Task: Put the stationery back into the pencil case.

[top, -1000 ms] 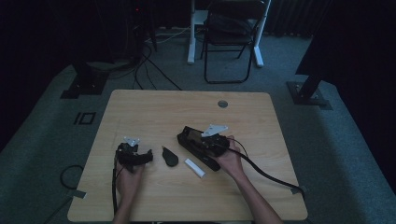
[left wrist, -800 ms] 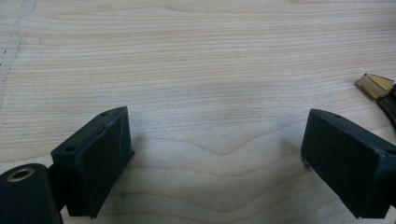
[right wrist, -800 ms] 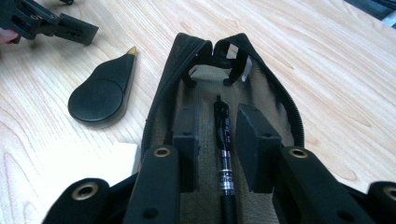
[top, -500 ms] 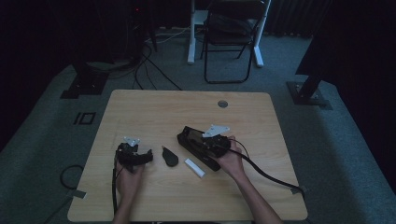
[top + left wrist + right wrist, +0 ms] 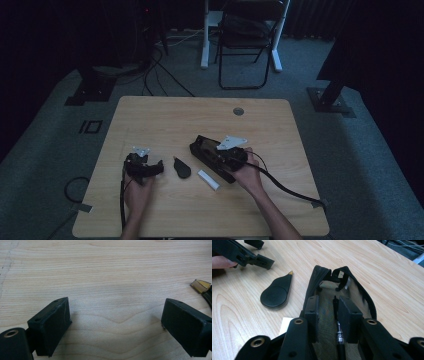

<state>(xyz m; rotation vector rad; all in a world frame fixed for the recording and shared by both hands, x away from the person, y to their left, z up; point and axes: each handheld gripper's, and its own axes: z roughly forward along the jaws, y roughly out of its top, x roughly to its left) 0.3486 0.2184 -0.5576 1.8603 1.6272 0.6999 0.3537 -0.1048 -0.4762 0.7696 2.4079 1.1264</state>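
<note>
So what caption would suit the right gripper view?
Right gripper inside an open black pouch, a pen between its jaws.

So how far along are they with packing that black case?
The black case lies open, a pen already inside. The right gripper is inside the case, its jaws either side of that pen. Outside the case on the table are a black teardrop-shaped piece and a small white bar. The left gripper is open over bare wood.

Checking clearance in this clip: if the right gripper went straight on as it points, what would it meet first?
Probably the far end of the open black case: the right gripper already reaches inside, its fingers beside a pen.
</note>
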